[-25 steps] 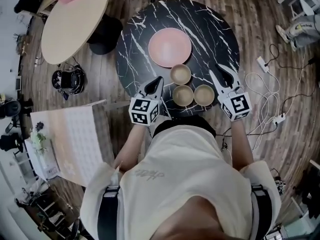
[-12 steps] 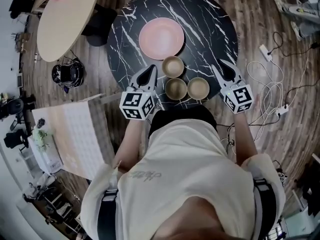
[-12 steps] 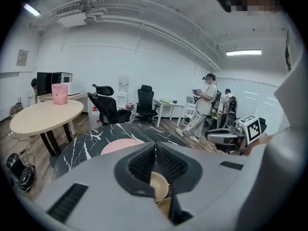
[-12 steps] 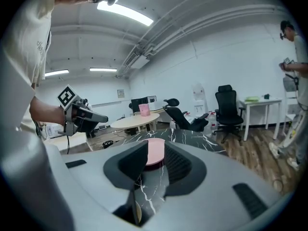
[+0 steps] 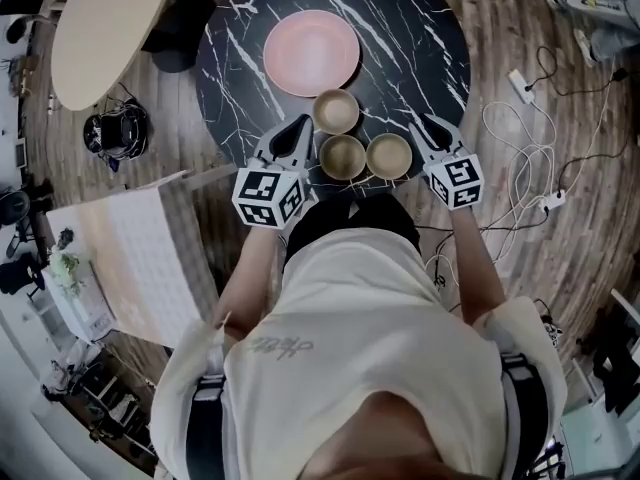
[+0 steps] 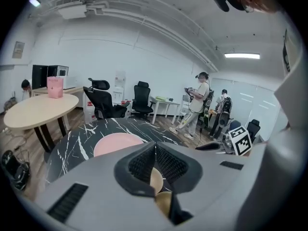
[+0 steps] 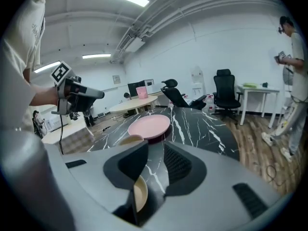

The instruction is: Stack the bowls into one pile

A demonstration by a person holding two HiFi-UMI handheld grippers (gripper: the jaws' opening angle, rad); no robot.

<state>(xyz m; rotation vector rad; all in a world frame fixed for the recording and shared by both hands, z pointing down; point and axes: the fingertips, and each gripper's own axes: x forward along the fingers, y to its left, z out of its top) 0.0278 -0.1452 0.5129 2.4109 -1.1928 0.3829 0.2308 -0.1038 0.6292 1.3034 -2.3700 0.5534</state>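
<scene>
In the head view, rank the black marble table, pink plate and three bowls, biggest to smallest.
1. black marble table
2. pink plate
3. far bowl, near-left bowl and near-right bowl: they look alike in size, so I won't rank them.

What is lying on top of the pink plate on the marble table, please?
Nothing: the pink plate shows a bare top. The three bowls stand beside it on the table. The tabletop beneath it is covered.
</scene>
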